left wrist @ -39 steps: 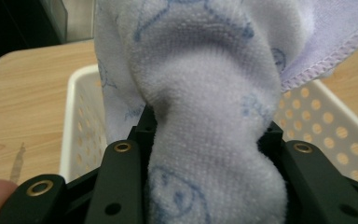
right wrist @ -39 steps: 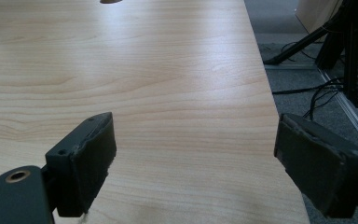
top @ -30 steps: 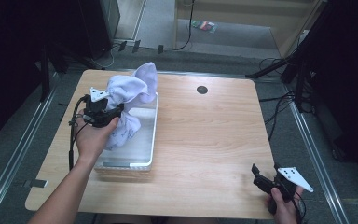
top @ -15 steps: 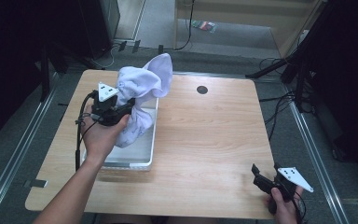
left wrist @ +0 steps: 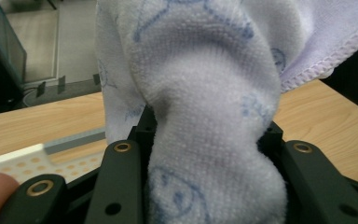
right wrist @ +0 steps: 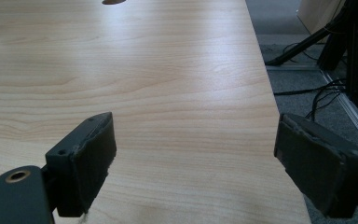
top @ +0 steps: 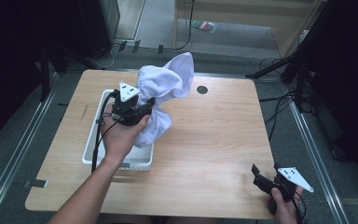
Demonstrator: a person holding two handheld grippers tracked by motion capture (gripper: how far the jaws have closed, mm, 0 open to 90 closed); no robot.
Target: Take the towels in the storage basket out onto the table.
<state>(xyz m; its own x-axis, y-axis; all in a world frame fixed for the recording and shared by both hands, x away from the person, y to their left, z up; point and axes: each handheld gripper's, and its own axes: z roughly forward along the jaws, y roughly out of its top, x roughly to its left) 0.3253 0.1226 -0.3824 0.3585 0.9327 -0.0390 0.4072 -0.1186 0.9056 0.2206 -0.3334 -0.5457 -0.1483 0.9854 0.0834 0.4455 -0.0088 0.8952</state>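
The left gripper (top: 142, 109) is clenched on a bunched white towel (top: 163, 86) with faint blue printed marks, holding it up over the far end of a white tray (top: 93, 149) that sits on the left part of the wooden counter (top: 214, 140). In the left gripper view the towel (left wrist: 205, 107) is squeezed between the two black jaws, bulging out above them, with a stitched hem trailing to the upper right. The cloth's top billows toward the far side of the counter, while its lower folds hang down into the tray, though I cannot tell whether they touch the bottom. A perforated floor of the tray (left wrist: 23, 161) shows at the left, behind the jaws.

The right gripper (top: 265, 177) sits at the near right corner of the counter, well apart from the towel and tray. Its jaws are released, spread wide with bare wood between them. A small dark round hole (top: 202, 89) lies in the counter near the far edge, just right of the towel.
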